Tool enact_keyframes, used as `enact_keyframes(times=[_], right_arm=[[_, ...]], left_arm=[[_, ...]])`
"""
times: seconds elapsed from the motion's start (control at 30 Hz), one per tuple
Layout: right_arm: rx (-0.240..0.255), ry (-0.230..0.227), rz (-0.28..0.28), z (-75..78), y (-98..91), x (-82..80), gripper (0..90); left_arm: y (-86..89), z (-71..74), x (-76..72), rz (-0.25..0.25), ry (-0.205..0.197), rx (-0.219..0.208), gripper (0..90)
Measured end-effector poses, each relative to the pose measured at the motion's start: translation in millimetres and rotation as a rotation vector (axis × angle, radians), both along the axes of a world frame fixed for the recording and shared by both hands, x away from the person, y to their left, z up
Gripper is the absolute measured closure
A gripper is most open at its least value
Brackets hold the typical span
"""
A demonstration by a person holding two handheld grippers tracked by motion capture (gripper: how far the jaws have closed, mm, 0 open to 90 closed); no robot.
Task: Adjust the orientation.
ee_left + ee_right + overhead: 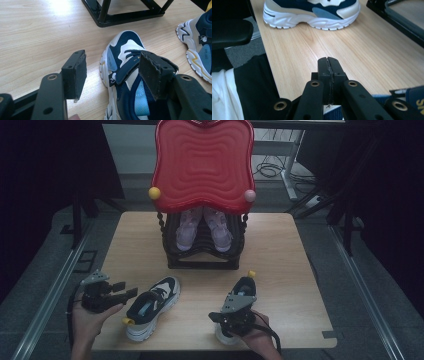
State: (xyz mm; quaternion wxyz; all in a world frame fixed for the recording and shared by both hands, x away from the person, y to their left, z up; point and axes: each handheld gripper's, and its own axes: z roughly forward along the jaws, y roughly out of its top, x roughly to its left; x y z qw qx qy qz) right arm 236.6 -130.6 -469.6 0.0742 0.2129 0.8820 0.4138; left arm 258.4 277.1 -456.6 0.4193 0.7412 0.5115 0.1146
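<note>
Two navy, white and light-blue sneakers lie on the wooden table. My left gripper is held open at the table's left, its jaws either side of the left sneaker's strapped top, with neither pad touching it. My right gripper is shut with its pads pressed together and nothing visible between them. It hovers low over the heel end of the right sneaker and points across the table at the left sneaker. A blue part of the right sneaker shows under its jaws.
A black shoe rack stands mid-table with a pair of pink shoes on its shelf and a red wavy tray top above. Bare wood lies between the sneakers and at the right. The table's front edge is close.
</note>
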Motion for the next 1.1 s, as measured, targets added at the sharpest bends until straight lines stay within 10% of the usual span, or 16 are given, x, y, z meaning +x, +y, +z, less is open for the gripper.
enact_keyframes(times=[0.67,1.1], right_arm=[[-0.163,0.012,-0.071,-20.7,4.3,4.0,89.3],[-0.152,0.043,-0.084,-22.0,-9.8,0.0,89.3]], left_arm=[[0.8,-1.7,0.6,0.005,0.004,0.003,38.7],[-0.2,-3.7,1.7,0.0,0.008,0.006,38.6]])
